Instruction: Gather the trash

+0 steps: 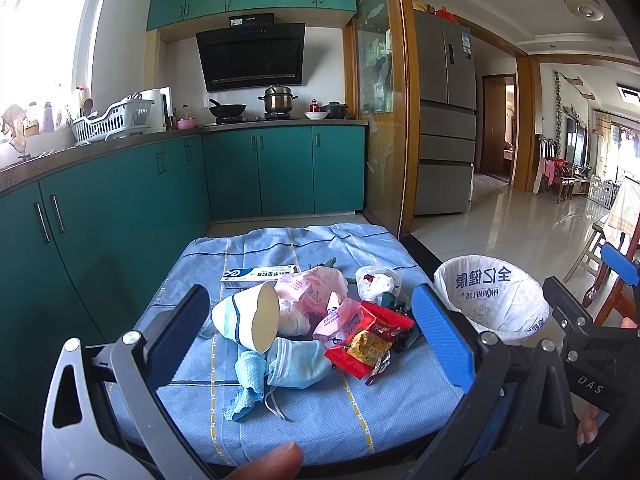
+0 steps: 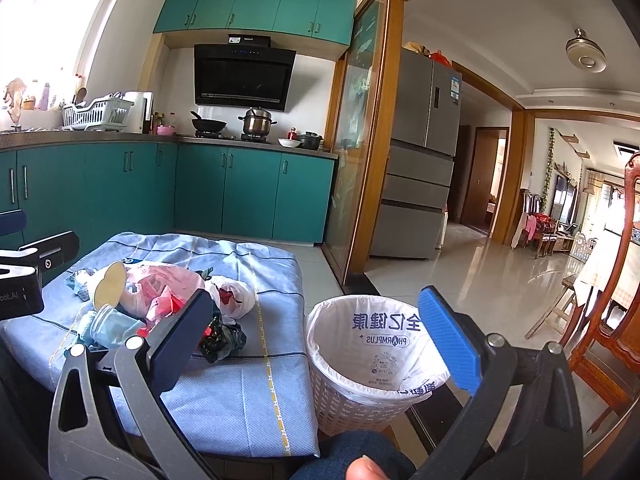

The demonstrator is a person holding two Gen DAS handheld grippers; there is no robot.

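Trash pile on a blue-cloth-covered surface (image 1: 320, 420): crushed paper cup (image 1: 250, 320), pink plastic bag (image 1: 316, 294), red snack wrapper (image 1: 370, 340), blue face mask (image 1: 298, 366) and toothpaste box (image 1: 260, 276). Just right of the surface stands a white-lined wastebasket (image 2: 372, 352). Left gripper (image 1: 308, 332) hovers over the pile, jaws apart and empty; right gripper (image 2: 320, 332) hovers near the wastebasket, jaws apart and empty.

a blue checked cloth (image 1: 320, 412) covers the low table, bearing a trash pile: crushed paper cup (image 1: 250, 318), face mask (image 1: 298, 366), red snack wrapper (image 1: 366, 342), toothpaste box (image 1: 258, 275).
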